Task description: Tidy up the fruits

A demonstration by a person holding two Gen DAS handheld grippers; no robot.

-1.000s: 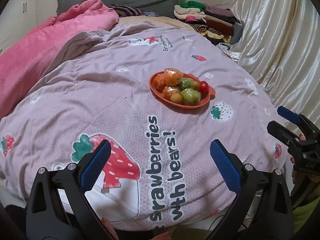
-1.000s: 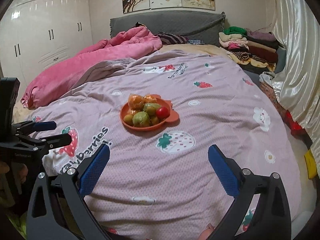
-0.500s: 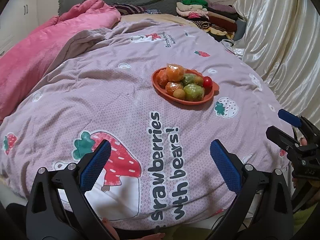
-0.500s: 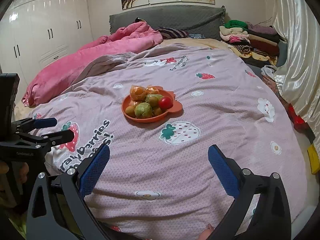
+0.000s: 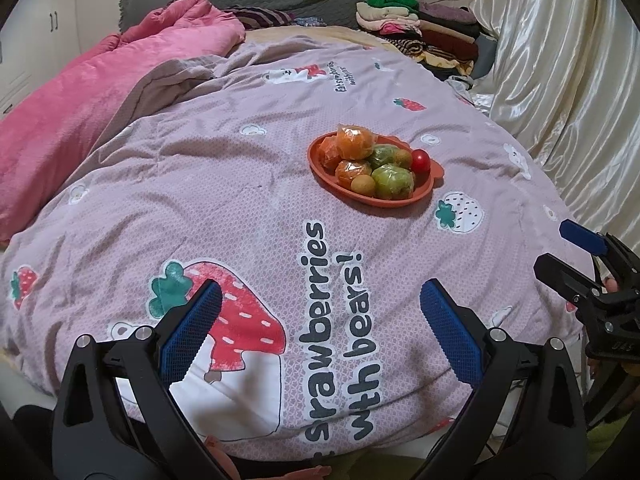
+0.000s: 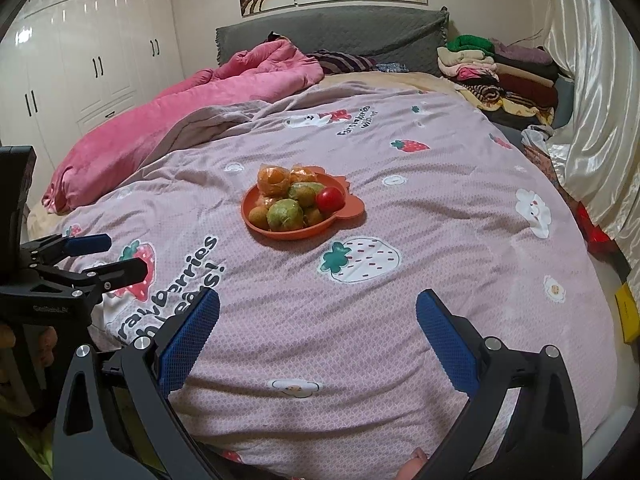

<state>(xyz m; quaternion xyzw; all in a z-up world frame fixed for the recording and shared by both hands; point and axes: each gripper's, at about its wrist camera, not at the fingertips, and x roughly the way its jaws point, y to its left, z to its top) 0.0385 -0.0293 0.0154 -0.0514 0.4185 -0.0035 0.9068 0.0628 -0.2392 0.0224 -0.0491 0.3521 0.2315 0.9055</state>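
Observation:
An orange plate (image 5: 320,170) (image 6: 248,220) sits mid-bed on a lilac strawberry quilt. It holds wrapped oranges (image 5: 355,143) (image 6: 273,179), green fruits (image 5: 393,180) (image 6: 285,215), a small yellow fruit (image 5: 363,184) and a red tomato (image 5: 421,161) (image 6: 330,199). My left gripper (image 5: 320,316) is open and empty over the near quilt, well short of the plate. My right gripper (image 6: 318,320) is open and empty too, near the bed's front edge. Each gripper shows in the other's view, the right one (image 5: 568,252) at the right edge, the left one (image 6: 102,258) at the left edge.
A pink blanket (image 5: 80,108) (image 6: 180,120) is bunched along the left of the bed. Folded clothes (image 5: 420,28) (image 6: 500,68) are stacked at the far right by a cream curtain (image 5: 568,80). White wardrobes (image 6: 80,60) stand at the left.
Both grippers have tilted and crept forward, so the plate sits lower and a little larger in both views. Both jaws stay open and empty.

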